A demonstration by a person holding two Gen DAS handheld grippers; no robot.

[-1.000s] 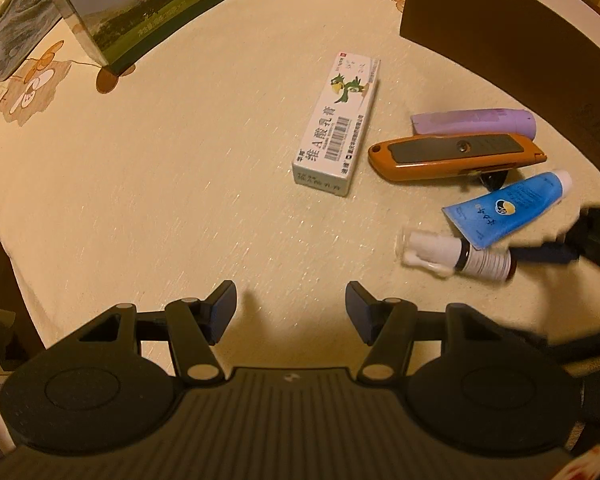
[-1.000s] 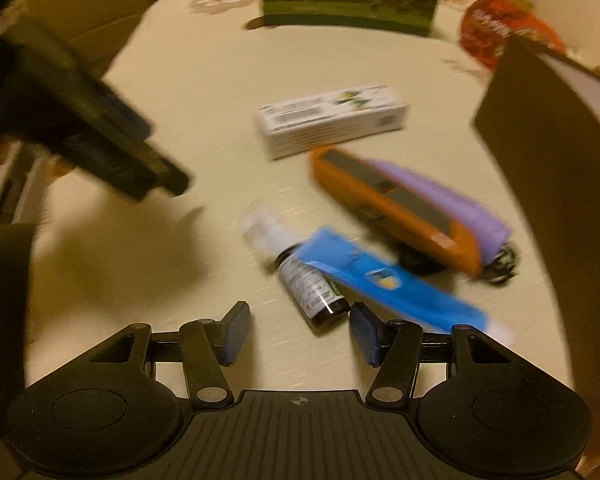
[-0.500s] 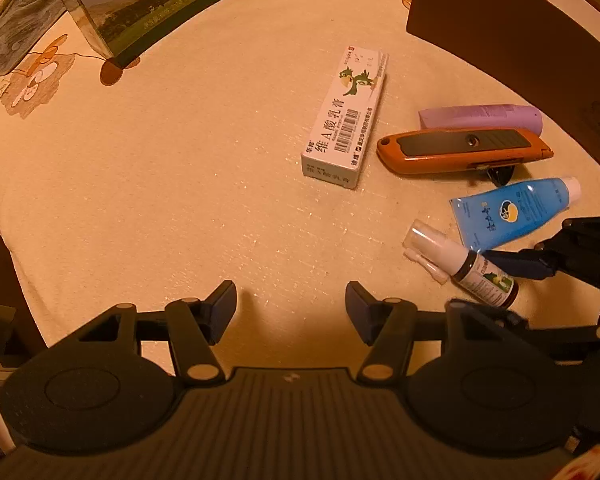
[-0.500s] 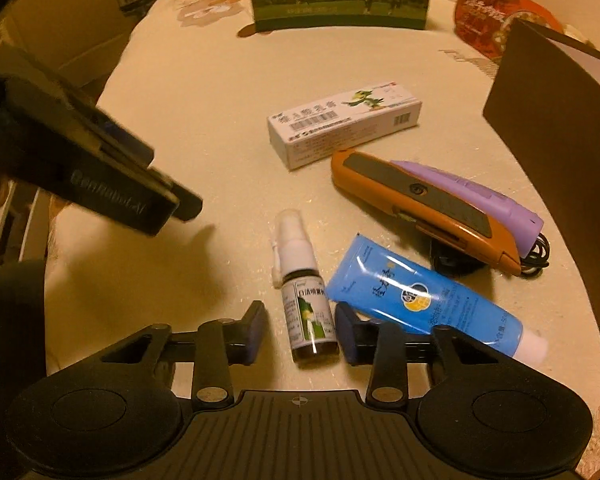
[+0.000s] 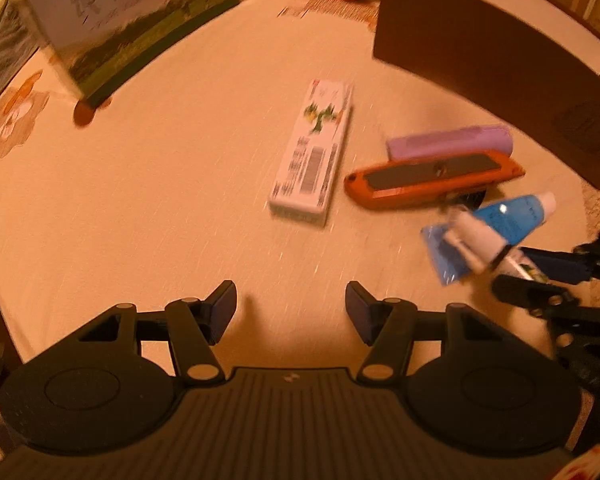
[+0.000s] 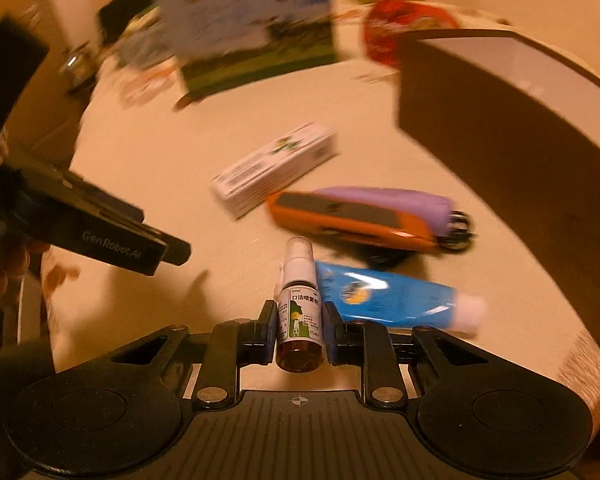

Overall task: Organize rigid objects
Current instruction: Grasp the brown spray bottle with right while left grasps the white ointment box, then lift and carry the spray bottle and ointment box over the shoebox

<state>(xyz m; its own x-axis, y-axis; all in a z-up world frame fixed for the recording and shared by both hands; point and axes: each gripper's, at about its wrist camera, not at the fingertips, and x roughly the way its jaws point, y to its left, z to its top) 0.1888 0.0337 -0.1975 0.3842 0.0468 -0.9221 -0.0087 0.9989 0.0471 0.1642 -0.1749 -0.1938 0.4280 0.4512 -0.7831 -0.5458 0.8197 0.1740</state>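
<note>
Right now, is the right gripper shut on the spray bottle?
Yes. The right gripper has just closed; both pads press the spray bottle.

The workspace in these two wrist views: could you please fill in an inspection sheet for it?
Surface: cream tablecloth with cartoon prints at its edge.
Job's things: spray bottle held off the cloth; white carton, orange utility knife, purple tube and blue tube lying close together.
Clutter: milk carton, red packet, brown box.
Grippers: right tool has just been closing, pads now pressing the bottle; left tool open, nothing between its pads.
Cables: black coil behind the knife.
Surroundings: blurred; a jar-like thing at the far left.
</note>
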